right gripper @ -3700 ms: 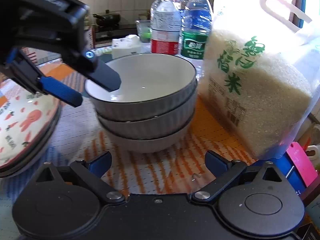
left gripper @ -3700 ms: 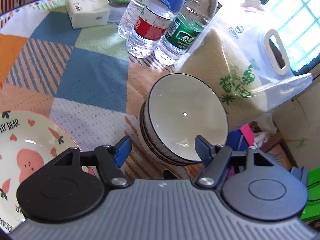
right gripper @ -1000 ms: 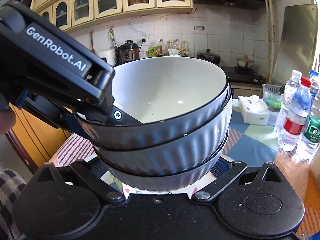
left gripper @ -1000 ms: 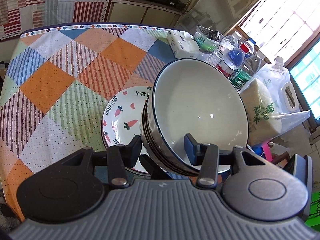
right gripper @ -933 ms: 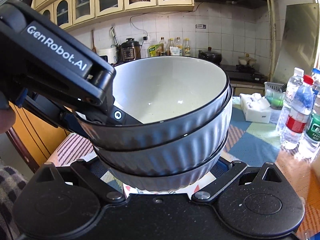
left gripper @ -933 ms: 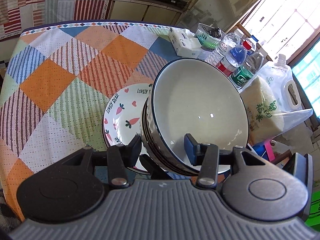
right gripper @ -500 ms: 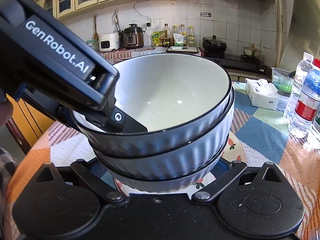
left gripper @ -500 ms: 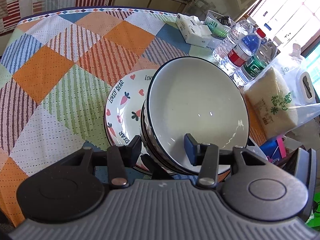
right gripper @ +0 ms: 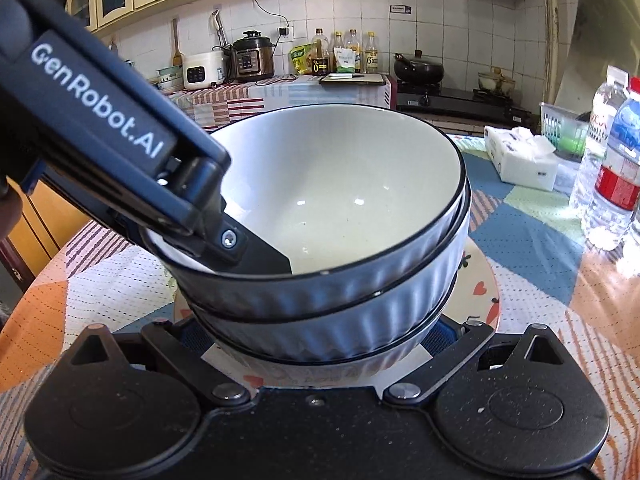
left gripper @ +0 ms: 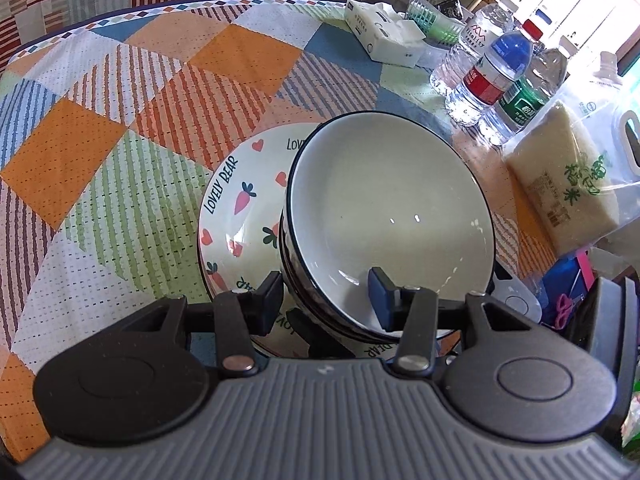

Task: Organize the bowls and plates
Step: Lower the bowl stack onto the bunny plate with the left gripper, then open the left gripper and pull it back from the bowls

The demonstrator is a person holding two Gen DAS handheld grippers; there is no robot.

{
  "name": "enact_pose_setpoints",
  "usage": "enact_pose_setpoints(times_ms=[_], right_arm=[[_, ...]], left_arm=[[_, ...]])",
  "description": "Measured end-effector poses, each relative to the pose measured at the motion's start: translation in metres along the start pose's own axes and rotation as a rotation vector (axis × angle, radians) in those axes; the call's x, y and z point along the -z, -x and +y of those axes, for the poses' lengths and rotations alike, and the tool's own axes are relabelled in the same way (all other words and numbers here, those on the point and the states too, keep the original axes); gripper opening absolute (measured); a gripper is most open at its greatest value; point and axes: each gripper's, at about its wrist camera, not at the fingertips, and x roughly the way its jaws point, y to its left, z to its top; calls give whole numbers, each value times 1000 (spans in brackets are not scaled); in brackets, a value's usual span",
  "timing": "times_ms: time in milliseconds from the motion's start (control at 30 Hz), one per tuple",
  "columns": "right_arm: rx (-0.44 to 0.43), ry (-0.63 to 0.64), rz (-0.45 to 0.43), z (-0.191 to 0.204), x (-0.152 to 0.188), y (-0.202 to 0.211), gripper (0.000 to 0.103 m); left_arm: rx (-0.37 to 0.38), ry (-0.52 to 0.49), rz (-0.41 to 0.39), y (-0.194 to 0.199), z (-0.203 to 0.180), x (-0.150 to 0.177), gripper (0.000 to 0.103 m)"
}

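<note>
Bowl stack now lower, over plate, prev. mid-air.

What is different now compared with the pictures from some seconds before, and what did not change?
The stack of bowls, which stood on the tablecloth beside the bag of rice, was gripped at its rim by the left gripper, cradled low by the right gripper, lifted, carried over the carrot plate and lowered toward it. The bottles, tissue pack and rice kept their places.

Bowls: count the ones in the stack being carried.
3, nested: top bowl, middle bowl under it, bottom bowl lowest, over the carrot plate. More could hide inside.
</note>
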Motion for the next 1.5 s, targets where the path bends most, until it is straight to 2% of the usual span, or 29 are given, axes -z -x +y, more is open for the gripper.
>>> enact_pose_setpoints(times_ms=[133,400,667,733,833,1133,1300,1500], right_arm=[[12,35,0,-2,3,-3,102],[14,19,-8,-3,5,-4,102],[56,3,37,4,0,-6,102],[72,5,51,7,0,-4,102],[95,12,66,10,1,2,102],[107,-13,74,15,0,41,102],[101,-31,74,17,-9,69,102],[143,-12,61,21,-22,108,102]], left_arm=[[-1,-2,-10,-4,-2,1,45],[2,16,-28,-4,1,1,45],[-5,29,-17,-6,0,-1,45],[-30,30,-9,-6,1,-4,47],[-82,27,-30,-1,0,-8,46],[-104,91,-99,43,0,-2,48],[-170,74,-137,73,-11,12,50],[-225,59,-180,112,-21,28,55]])
